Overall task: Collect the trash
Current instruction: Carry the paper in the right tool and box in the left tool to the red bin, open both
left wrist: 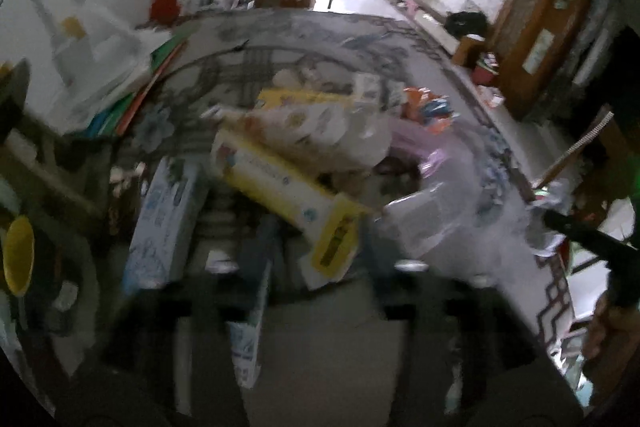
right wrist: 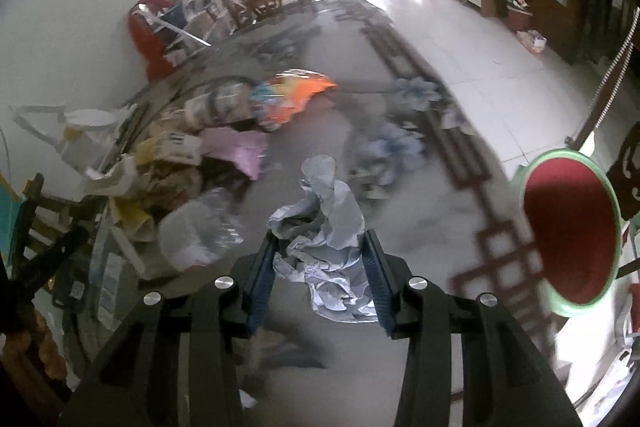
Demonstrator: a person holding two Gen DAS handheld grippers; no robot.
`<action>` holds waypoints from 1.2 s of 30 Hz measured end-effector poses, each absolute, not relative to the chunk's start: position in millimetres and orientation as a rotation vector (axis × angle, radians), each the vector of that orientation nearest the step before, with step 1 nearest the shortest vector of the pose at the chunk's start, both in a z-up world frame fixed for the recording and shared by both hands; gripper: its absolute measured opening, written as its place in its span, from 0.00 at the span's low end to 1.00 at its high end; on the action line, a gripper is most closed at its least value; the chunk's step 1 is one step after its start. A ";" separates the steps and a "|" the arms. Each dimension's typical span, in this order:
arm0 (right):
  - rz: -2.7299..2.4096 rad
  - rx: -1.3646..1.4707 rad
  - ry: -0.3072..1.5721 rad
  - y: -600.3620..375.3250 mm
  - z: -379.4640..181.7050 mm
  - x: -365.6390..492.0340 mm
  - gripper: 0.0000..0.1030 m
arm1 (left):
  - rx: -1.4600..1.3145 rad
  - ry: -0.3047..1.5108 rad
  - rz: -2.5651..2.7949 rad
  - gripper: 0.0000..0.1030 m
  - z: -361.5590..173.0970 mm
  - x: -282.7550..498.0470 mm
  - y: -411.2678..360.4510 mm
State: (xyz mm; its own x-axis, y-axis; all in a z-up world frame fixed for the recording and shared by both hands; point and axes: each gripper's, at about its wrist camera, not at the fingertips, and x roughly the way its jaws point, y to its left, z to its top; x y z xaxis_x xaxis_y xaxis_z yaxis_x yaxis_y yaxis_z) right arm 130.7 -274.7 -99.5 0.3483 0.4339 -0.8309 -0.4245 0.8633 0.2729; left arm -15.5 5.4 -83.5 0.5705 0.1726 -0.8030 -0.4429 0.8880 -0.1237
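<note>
Both grippers over rug, right gripper [right wrist: 320, 247] pinching crumpled paper [right wrist: 324, 227] between its fingers, left gripper [left wrist: 320, 239] gripping yellow carton [left wrist: 288, 187], red-lined bin [right wrist: 568, 235] to the right.

My right gripper [right wrist: 320, 247]: matte black moulded frame, two fingers lined with ribbed blue pads [right wrist: 262, 281], four round silver screws across its body. My left gripper [left wrist: 320, 259]: same black build, badly blurred.
</note>
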 end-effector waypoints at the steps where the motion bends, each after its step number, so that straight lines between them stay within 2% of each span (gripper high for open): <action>1: 0.553 0.014 1.091 -281.5 -102.3 135.3 0.40 | -0.324 0.913 0.399 0.46 -88.5 -17.4 6.8; 4: 0.557 0.029 1.121 -291.9 -110.2 144.3 0.40 | -0.322 0.984 0.479 0.58 -109.5 -24.9 15.7; 6: 0.567 0.034 1.142 -295.9 -115.0 146.8 0.40 | -0.367 1.030 0.514 0.60 -124.4 -32.2 21.6; 8: 0.580 0.027 1.160 -293.8 -119.7 146.3 0.40 | -0.397 1.082 0.544 0.68 -140.6 -36.6 25.8; 9: 0.587 0.021 1.168 -292.9 -122.0 145.4 0.40 | -0.404 1.108 0.550 0.69 -147.9 -37.8 26.3; 10: 0.590 0.018 1.171 -292.2 -123.3 143.9 0.40 | -0.381 1.112 0.564 0.76 -150.8 -38.7 24.5; 11: 0.592 0.014 1.175 -292.3 -124.2 142.9 0.40 | -0.344 1.126 0.565 0.77 -154.5 -37.8 21.7; 15: 0.578 0.010 1.182 -297.0 -125.4 140.0 0.41 | -0.354 1.196 0.581 0.77 -175.8 -39.2 27.2; 16: 0.573 0.011 1.181 -298.6 -125.4 139.7 0.41 | -0.364 1.192 0.577 0.73 -178.0 -41.3 28.9; 17: 0.568 0.014 1.180 -300.2 -125.2 139.1 0.41 | -0.375 1.186 0.569 0.54 -178.7 -43.1 30.3; 20: 0.556 0.023 1.177 -302.8 -124.2 139.8 0.41 | -0.359 1.135 0.553 0.51 -168.7 -46.5 26.5; 28: 0.517 0.044 1.090 -327.9 -97.7 151.5 0.41 | -0.267 0.786 0.299 0.50 -77.3 -24.8 -49.9; 36: 0.367 0.127 1.054 -419.4 -89.7 182.3 0.41 | -0.309 0.778 -0.098 0.50 -66.5 93.3 -159.5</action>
